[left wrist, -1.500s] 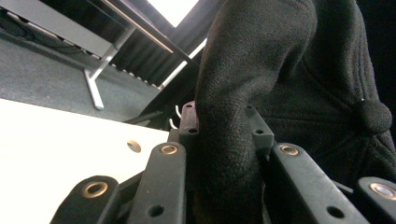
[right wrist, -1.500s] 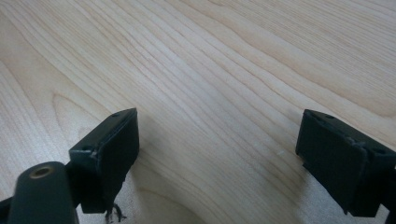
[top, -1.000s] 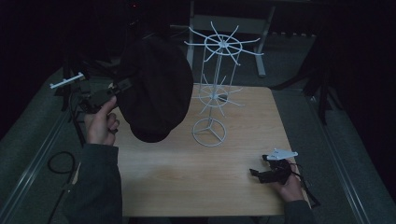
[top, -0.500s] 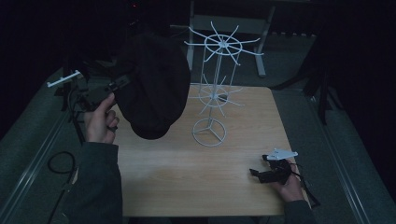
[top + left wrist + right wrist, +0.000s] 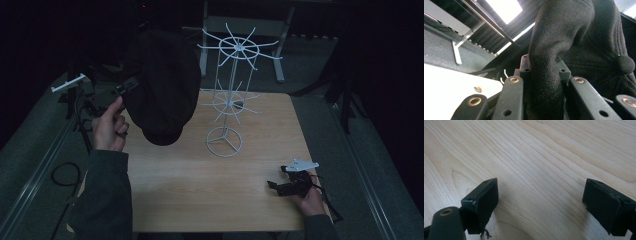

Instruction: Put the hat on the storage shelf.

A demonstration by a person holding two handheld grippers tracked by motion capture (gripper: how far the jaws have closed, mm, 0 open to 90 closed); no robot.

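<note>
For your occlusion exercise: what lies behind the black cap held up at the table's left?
The black cap, clamped in the left gripper, hides the table's far-left corner. The white wire rack stands beside it, uncovered.

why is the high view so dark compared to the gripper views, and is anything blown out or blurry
High view: dim and underexposed, so the black hat merges with the dark background while the white wire rack stands out. Left gripper view: ceiling light is blown out to pure white, and the near jaws look soft. Right gripper view: evenly lit, wood grain of the table sharp, no glare.
</note>
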